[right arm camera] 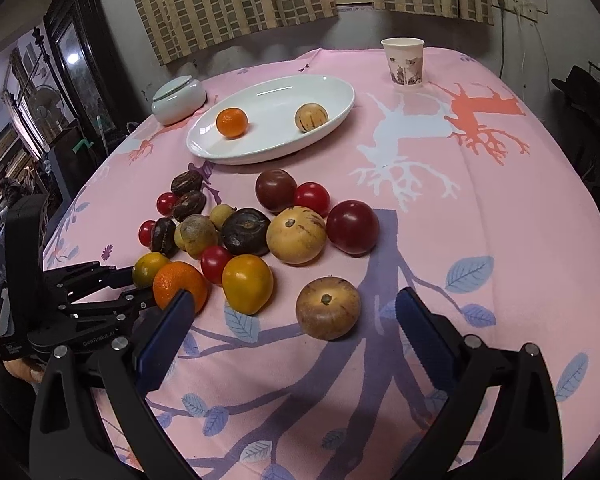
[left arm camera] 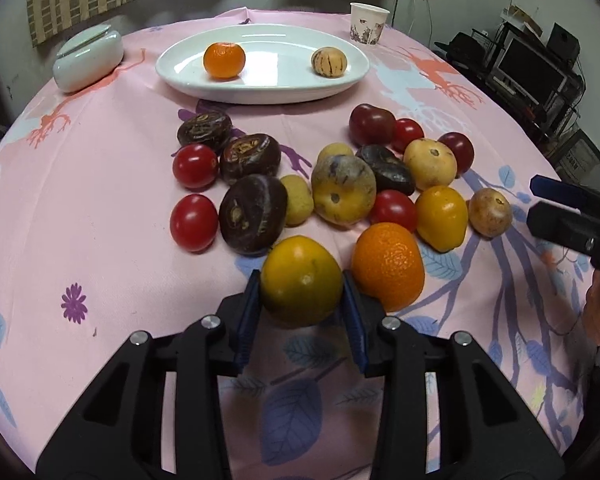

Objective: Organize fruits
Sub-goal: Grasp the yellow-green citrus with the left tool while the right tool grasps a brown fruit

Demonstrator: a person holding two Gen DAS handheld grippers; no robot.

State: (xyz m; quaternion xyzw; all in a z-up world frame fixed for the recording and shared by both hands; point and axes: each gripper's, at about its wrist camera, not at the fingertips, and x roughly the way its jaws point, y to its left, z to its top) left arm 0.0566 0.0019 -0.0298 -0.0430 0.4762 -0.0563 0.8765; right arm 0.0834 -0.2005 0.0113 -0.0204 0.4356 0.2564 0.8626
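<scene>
Left tool (left arm camera: 302, 294) clamps the round yellow-orange tomato (left arm camera: 301, 280); the white oval plate (left arm camera: 260, 92) lies straight ahead beyond the pile. Right tool (right arm camera: 296, 320) gapes empty.

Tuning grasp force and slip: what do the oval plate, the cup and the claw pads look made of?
Oval plate: likely glazed ceramic; glossy white with sharp highlights.
Cup: looks like paper; matte, thin rolled rim, printed pattern.
Left claw pads: blue, ridged, probably rubber or soft plastic, on matte black plastic arms; pressed on the yellow fruit.
</scene>
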